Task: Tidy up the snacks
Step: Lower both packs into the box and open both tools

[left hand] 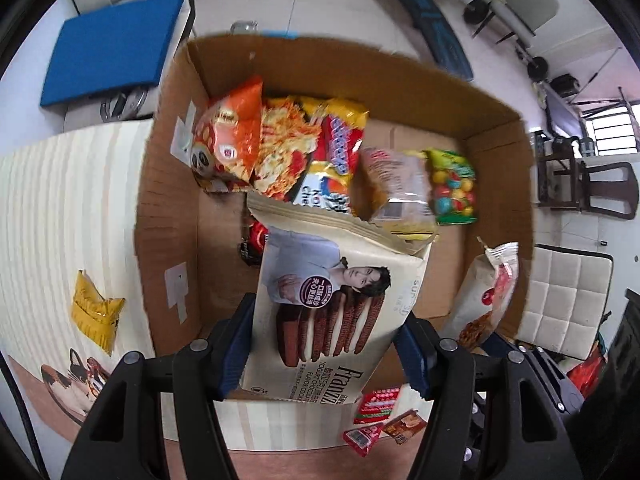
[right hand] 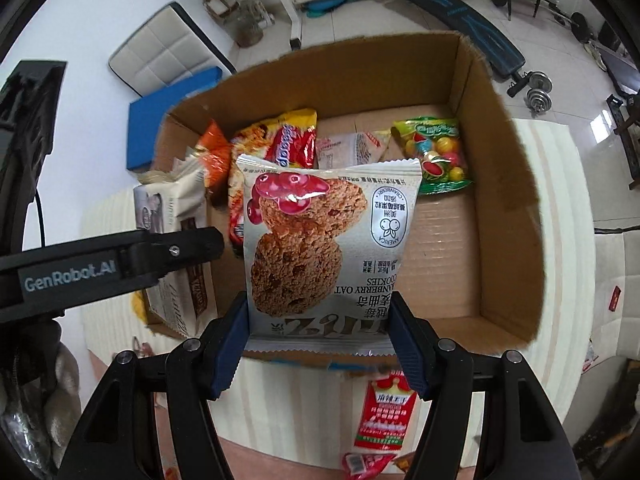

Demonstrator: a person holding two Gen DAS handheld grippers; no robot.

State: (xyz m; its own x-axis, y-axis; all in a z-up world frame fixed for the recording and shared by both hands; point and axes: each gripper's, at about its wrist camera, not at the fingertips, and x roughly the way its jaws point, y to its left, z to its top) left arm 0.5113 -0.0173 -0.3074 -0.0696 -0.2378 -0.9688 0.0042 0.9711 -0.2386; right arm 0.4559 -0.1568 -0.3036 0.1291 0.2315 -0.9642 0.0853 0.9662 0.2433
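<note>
- Snacks in bright plastic wrappers lie inside an open brown cardboard box (left hand: 168,216) that stands on a cream striped tablecloth (left hand: 60,200).
- The left gripper (left hand: 328,344) is clamped on a beige Franzzi yogurt chocolate cookie bag (left hand: 332,288), its blue pads pressing the bag's two sides; the bag hangs over the near-left part of the box.
- The right gripper (right hand: 320,340) is clamped on a silver cranberry oat cookie pack (right hand: 316,240) printed with two brown cookies and red berries; the pack is held above the near edge of the box.
- In the far-left corner of the box lean an orange crinkly packet (left hand: 232,132) and a yellow-and-red chip bag (left hand: 320,148), touching each other.
- Beside them, toward the middle of the far wall, lies a pale translucent wrapped snack (left hand: 400,184), and just right of it a green pouch of coloured candy balls (left hand: 454,188).
- The right half of the box floor (right hand: 440,248) is bare cardboard.
- Outside the box, a small gold foil packet (left hand: 96,312) lies on the cloth to the left.
- Near the front edge lie a red-and-white sachet (right hand: 386,416) and a small red wrapped piece (left hand: 362,436).
- In the right wrist view the left gripper's black arm crosses the left side, with the beige bag under it.
</note>
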